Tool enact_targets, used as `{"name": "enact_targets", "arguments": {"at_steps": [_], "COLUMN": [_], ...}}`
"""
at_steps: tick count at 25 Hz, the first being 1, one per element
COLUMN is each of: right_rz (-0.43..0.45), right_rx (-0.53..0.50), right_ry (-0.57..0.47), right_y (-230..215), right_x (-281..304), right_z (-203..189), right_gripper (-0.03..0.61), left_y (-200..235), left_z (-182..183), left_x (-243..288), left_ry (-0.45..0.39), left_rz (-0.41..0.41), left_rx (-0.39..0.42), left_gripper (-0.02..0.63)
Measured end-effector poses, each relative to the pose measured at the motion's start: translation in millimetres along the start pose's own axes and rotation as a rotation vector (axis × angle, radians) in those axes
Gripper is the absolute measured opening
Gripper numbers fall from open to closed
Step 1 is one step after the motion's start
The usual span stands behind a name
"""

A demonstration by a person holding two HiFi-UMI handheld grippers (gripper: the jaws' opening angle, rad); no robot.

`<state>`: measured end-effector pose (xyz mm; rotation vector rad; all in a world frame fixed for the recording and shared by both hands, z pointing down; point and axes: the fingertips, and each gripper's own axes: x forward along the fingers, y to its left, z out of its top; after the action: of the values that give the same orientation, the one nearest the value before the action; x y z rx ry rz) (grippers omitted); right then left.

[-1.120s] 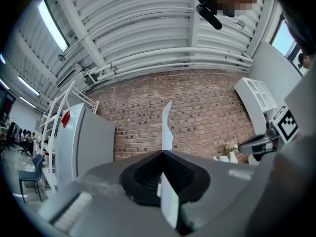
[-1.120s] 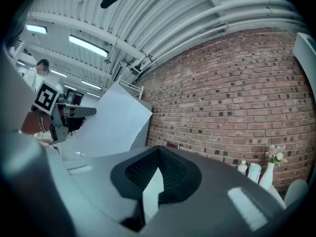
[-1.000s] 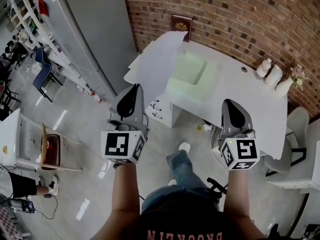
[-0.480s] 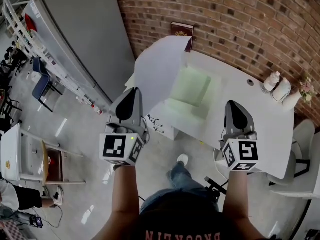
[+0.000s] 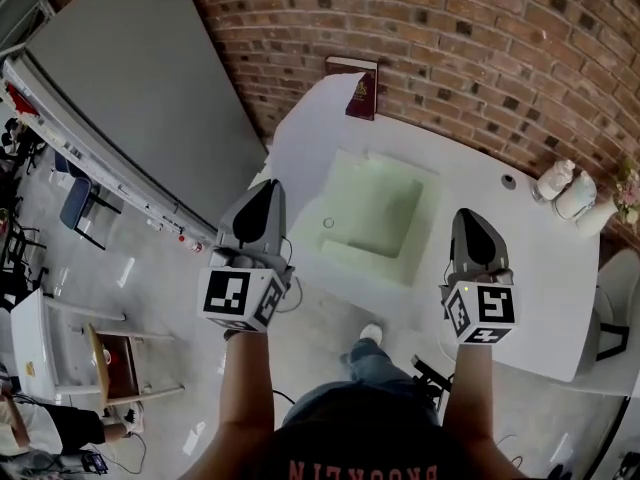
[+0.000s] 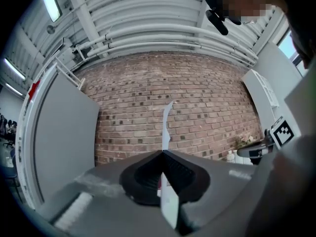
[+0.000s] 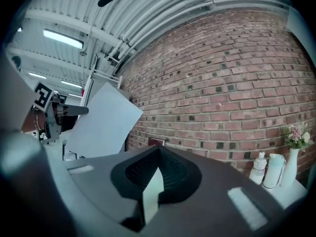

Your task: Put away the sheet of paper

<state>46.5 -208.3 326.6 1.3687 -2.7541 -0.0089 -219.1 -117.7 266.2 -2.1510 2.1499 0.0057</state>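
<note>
A white sheet of paper stands up from my left gripper, which is shut on its lower edge. In the left gripper view the sheet shows edge-on, rising past the closed jaw tips. My right gripper is shut on a pale green strip. This appears to belong to the translucent pale green folder hovering between both grippers over the table's near edge. From the right gripper view the sheet hangs at the left.
A white table stands against the brick wall. A dark red book leans on the wall at the back. White bottles and a vase stand at the table's right end. A grey partition is at left.
The view has closed in on the table, which now sits lower and larger. Both grippers keep their hold, with the sheet and folder carried forward over the table edge.
</note>
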Motion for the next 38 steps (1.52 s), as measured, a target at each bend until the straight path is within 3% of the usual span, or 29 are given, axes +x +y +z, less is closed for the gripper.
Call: {"name": "enact_targets", "arguments": {"at_steps": [11, 17, 22, 26, 33, 38], "right_rz": [-0.035, -0.034, -0.038, -0.043, -0.069, -0.083], "right_rx": [0.040, 0.067, 0.095, 0.088, 0.074, 0.072], "right_ry": [0.040, 0.048, 0.083, 0.104, 0.170, 0.196], "right_y": [-29.6, -27.2, -22.5, -19.0, -20.1, -17.3], "right_x": [41.5, 47.5, 48.7, 54.2, 58.0, 68.0], "right_z": [-22.5, -29.7, -47.9, -55.7, -74.0, -82.9], "right_gripper": [0.002, 0.002, 0.002, 0.002, 0.002, 0.002], "left_y": [-5.4, -4.0, -1.3, 1.1, 2.2, 4.7], "left_z": [-23.3, -23.3, -36.4, -64.3, -119.5, -150.5], "left_x": [52.1, 50.8, 51.3, 60.0, 77.1, 90.1], "left_ry": [0.052, 0.067, 0.108, 0.167, 0.286, 0.378], "left_rz": [-0.069, -0.127, -0.152, -0.199, -0.264, -0.307], "left_rx": [-0.024, -0.159, -0.210, -0.252, -0.415, -0.431], "left_gripper": [0.000, 0.001, 0.000, 0.001, 0.000, 0.000]}}
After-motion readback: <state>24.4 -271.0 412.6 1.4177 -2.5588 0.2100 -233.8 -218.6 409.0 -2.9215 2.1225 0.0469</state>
